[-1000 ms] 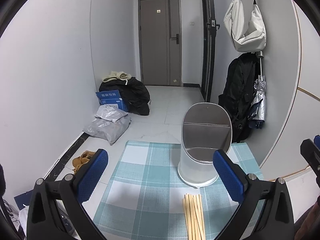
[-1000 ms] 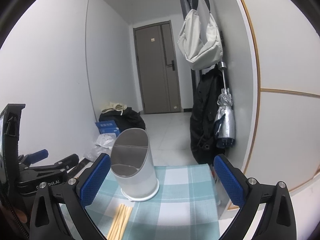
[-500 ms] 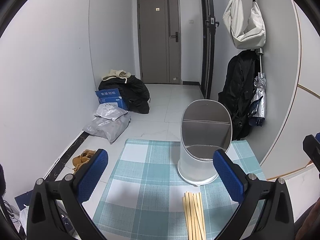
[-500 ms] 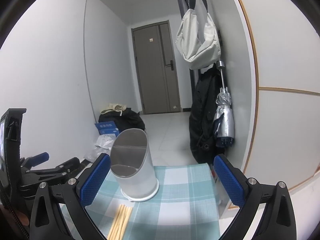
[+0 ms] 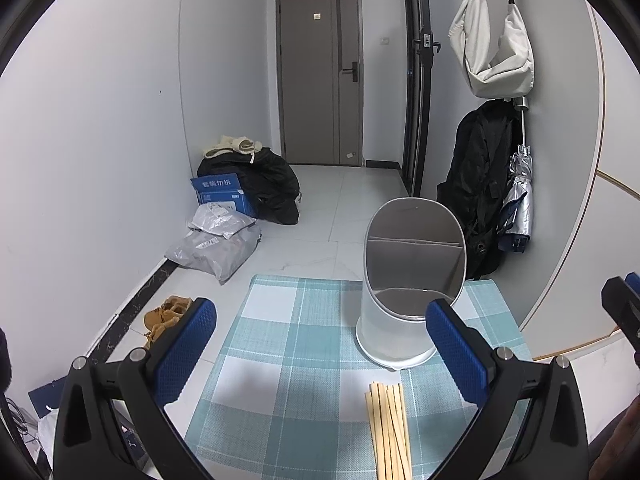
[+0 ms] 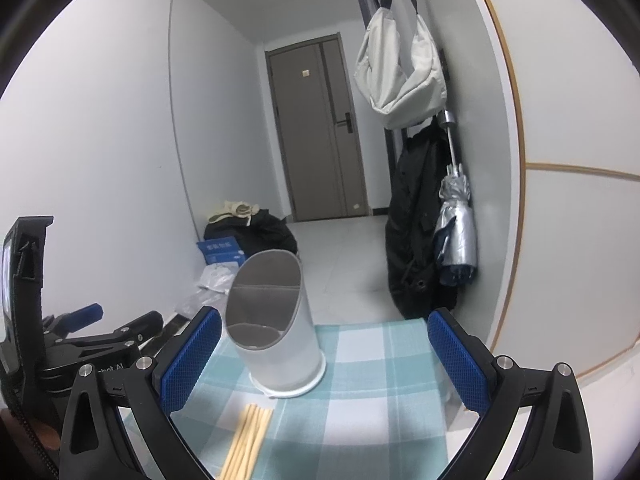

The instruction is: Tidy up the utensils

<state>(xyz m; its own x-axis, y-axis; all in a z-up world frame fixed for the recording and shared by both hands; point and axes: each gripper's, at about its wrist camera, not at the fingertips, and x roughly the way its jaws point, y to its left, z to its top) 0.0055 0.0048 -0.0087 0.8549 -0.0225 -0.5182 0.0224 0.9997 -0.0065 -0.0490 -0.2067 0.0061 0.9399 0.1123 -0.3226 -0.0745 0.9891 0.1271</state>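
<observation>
A: Currently, both grippers hover empty. The left gripper (image 5: 320, 340) has its jaws spread wide, and the right gripper (image 6: 324, 348) is spread the same way; neither touches anything.

B: Where are the task items?

A: The chopsticks (image 5: 387, 428) lie in a flat bundle near the front edge of the checked mat (image 5: 280, 344), toward its right side. The utensil holder (image 5: 412, 280) stands upright just beyond their tips, toward the mat's far right corner (its slanted mouth shows a divider and two compartments, both apparently vacant).

B: Recommended procedure for the step in hand?

A: Judged from the layout, the pickup has not begun. Lower one gripper over the bundle with the fingers straddling it crosswise, well back from the tips nearest the holder. Close only when both pads flank the sticks; a partial pinch is likely to scatter them, since thin round sticks roll easily. Lift level, tilt the bundle upright, then guide the lower ends into one compartment.

B: Precautions?

A: The holder looks light and may tip if struck at the rim. Brace it with the free gripper if needed.
</observation>
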